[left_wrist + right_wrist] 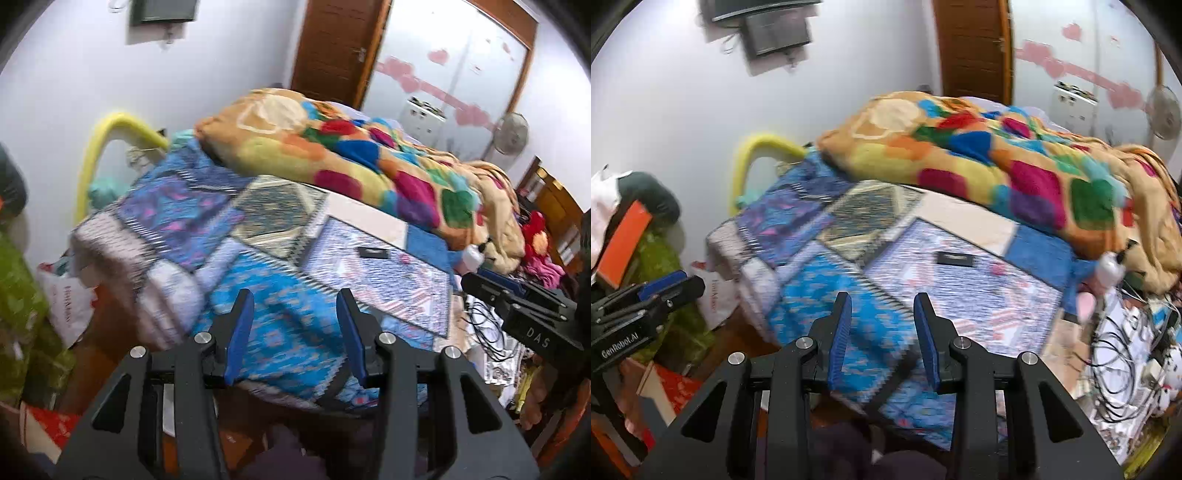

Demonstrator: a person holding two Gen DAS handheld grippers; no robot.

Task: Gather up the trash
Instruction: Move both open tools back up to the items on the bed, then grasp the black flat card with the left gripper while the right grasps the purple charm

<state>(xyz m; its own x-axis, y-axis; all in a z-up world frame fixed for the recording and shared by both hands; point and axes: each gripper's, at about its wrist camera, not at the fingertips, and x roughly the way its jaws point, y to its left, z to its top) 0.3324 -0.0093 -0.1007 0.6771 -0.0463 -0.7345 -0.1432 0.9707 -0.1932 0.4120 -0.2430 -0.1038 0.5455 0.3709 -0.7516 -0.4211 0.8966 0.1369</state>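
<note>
Both hand-held grippers hang above the near edge of the bed, blue ribbed pads parted with nothing between them: the left gripper (pixel 295 306) stands wider, the right gripper (pixel 882 308) narrower. On the bed's (pixel 820 295) flat patchwork sheet, near its middle, lies a small, flat black rectangular item (pixel 956 258), possibly trash. A plush multicoloured blanket (pixel 351 155) is heaped along the far edge. Tangled black cables (pixel 1115 369) crowd the right side.

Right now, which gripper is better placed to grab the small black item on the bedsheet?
Probably the right gripper: the small black item lies just ahead of its empty, parted jaws. From the left gripper it sits further off to the right.
</note>
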